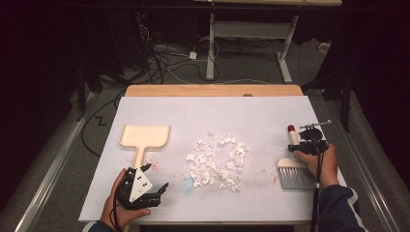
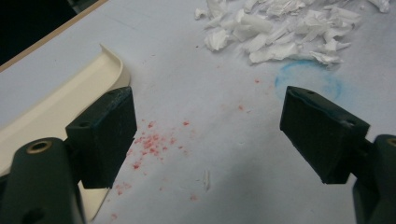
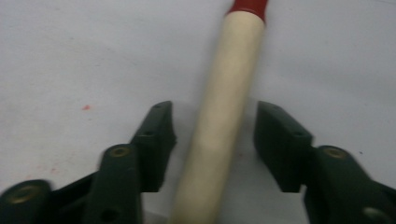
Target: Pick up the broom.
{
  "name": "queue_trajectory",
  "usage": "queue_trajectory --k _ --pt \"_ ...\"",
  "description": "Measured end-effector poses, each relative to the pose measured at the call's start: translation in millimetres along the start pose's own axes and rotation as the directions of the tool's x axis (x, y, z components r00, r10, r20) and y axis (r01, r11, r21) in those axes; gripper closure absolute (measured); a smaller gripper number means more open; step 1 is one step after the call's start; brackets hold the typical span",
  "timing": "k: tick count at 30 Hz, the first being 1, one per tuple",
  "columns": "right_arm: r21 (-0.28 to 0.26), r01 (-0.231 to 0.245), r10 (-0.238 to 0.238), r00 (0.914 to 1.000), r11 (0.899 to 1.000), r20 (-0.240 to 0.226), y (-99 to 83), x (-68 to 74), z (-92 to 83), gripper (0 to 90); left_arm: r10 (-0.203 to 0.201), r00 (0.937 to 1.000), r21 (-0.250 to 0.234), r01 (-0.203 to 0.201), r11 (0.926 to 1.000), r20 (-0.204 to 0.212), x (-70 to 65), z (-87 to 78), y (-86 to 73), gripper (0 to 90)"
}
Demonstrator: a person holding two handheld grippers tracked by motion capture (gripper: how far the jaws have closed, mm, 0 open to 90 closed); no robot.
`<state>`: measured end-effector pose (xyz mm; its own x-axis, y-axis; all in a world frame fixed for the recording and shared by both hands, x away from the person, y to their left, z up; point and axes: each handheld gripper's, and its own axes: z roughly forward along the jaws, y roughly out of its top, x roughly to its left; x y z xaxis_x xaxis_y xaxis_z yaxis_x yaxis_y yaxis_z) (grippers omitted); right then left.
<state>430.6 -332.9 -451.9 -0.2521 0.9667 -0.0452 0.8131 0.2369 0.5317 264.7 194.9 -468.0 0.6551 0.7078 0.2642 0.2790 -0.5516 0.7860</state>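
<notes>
- Over on the right edge of the table [image 1: 145,104], the right gripper [image 3: 212,140] straddles the brush handle [image 3: 224,93], jaws apart, a slim gap either side, pads not yet pressing.
- Brush [image 1: 295,171] lies flat, bristles toward the person, red-tipped handle pointing away.
- Best move, I'd say: centre the handle between the pads and squeeze squarely so it can't roll.
- At the near left, the left gripper [image 2: 205,140] hangs with jaws wide apart and nothing between them, just beside the dustpan [image 1: 144,137].
- Paper scraps [image 1: 216,159] wait mid-table between brush and dustpan.
</notes>
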Motion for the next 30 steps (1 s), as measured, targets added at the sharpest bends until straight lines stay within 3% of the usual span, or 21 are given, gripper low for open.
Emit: queue_trajectory --k 3,15,21,28,30 --pt "-0.015 0.008 -0.008 0.9997 1.0 -0.024 -0.2 2.5 0.2 65.7 0.003 1.0 0.0 -0.003 1.0 0.002 -0.4 0.2 0.7 17.7" --pt "-0.067 0.002 -0.005 0.9988 0.998 -0.048 -4.9 0.3 0.7 71.0 -0.007 0.9999 0.001 0.007 1.0 0.011 -1.3 1.1 1.3 18.3" --pt "-0.109 -0.01 0.002 0.9973 0.994 -0.074 -7.4 -1.7 -7.7 71.0 -0.013 0.9998 -0.003 0.013 0.9999 0.012 -1.2 -0.3 1.3 18.7" --pt "-0.196 0.012 -0.025 0.9974 0.981 -0.068 -8.5 3.0 -27.1 71.1 -0.01 0.9999 -0.009 0.01 0.9999 0.011 -2.4 -1.9 2.1 18.6" --pt "-0.253 0.023 -0.043 0.9965 0.967 -0.072 -9.8 5.4 -41.4 71.1 -0.012 0.9999 -0.01 0.012 0.9999 0.011 -2.6 -1.0 2.5 18.6"
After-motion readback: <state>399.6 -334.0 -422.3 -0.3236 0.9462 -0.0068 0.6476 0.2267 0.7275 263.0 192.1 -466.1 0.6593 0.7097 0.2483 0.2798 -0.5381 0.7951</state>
